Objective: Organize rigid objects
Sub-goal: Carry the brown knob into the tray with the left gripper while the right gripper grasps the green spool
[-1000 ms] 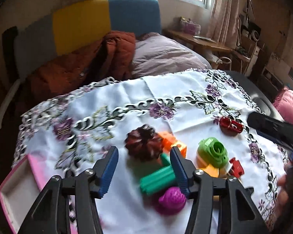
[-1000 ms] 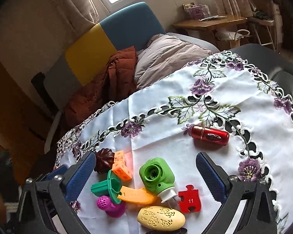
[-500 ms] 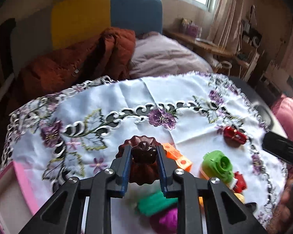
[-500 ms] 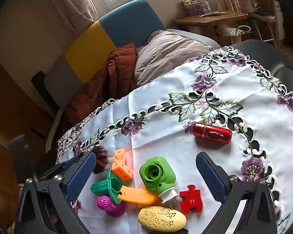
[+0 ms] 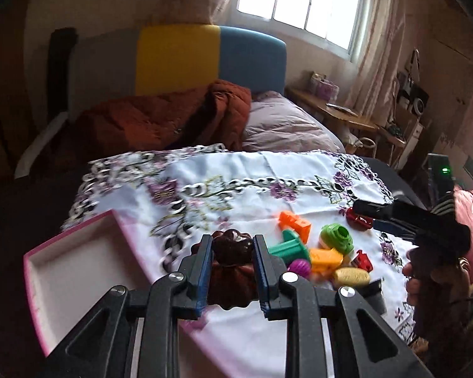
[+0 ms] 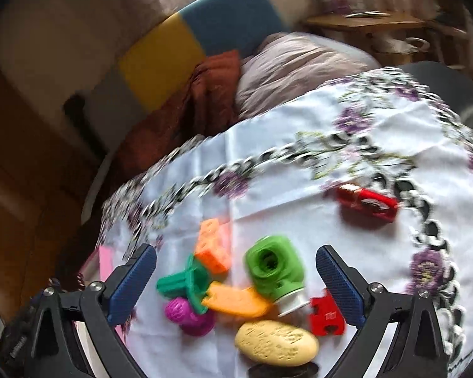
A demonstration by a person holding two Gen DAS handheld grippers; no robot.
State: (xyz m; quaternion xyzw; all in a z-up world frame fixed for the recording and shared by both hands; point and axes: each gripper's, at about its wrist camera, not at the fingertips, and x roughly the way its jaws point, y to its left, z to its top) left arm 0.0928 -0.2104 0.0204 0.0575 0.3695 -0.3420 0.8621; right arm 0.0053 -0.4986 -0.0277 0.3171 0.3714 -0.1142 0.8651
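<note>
The left gripper [image 5: 231,253] is clenched on a dark brown fluted mould [image 5: 232,247], its blue pads pressing both sides of the piece and holding it clear of the embroidered white tablecloth [image 5: 236,182]. Just to its left lies an open pink-rimmed box [image 5: 75,264] with a pale inside. To its right sits the toy pile — an orange block [image 5: 294,222], a teal spool [image 5: 288,247], a green round piece [image 5: 335,236], a magenta ball [image 5: 299,266] and a yellow oval [image 5: 351,277].

The right gripper [image 6: 236,286] hangs released, jaws wide, over the same pile; a red puzzle piece [image 6: 326,316] lies by its right finger, and a red cylinder [image 6: 365,203] rests well ahead of it — apart from the rest.
</note>
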